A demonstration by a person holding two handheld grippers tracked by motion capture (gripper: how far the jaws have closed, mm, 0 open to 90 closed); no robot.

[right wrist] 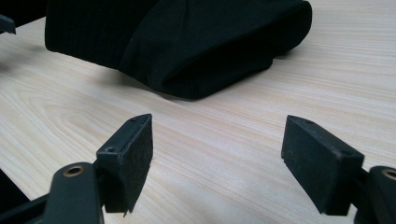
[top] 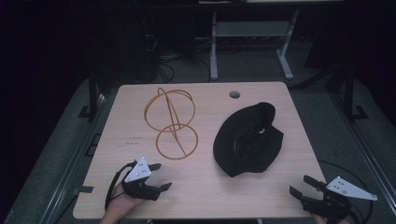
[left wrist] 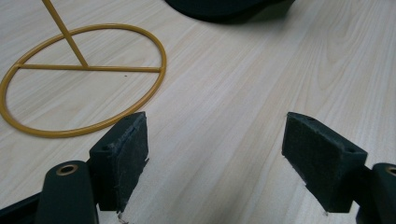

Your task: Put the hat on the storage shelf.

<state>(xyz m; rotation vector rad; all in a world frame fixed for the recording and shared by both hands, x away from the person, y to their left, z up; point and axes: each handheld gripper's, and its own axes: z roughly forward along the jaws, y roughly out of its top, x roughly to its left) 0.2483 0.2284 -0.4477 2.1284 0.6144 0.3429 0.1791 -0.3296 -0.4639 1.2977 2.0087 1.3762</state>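
**Operator:** Checking status from left to right: what does the left hand-held gripper (top: 159, 176) report?

**Technician:** Its jaws stand spread wide, with nothing between them. It rests low over the near left part of the worktop (top: 205, 186), pointing toward the yellow wire stand (top: 171, 122). In the left gripper view, the stand's flat base ring (left wrist: 84, 79) lies just ahead of the left pad (left wrist: 128, 154), apart from it.

**Operator:** Condition of the stand?

**Technician:** It sits upright on its base ring, left of centre, with a thin stem rising to a wire sphere at the top. The sphere is bare; nothing is placed on it.

**Operator:** And the black hat (top: 249, 140)?

**Technician:** It lies slumped on the worktop right of centre, well apart from the stand, its hollow facing partly upward. No pad touches it.

**Operator:** Right hand-held gripper (top: 299, 185)?

**Technician:** Jaws likewise spread and empty. It is at the near right corner, aimed at the hat; the right gripper view shows the hat's folded edge (right wrist: 187, 46) near but clear of the pads.

**Operator:** Progress assessment?

**Technician:** Judged as the start. If the work is seating the hat on the stand, then reaching, gripping, lifting and placing all remain.
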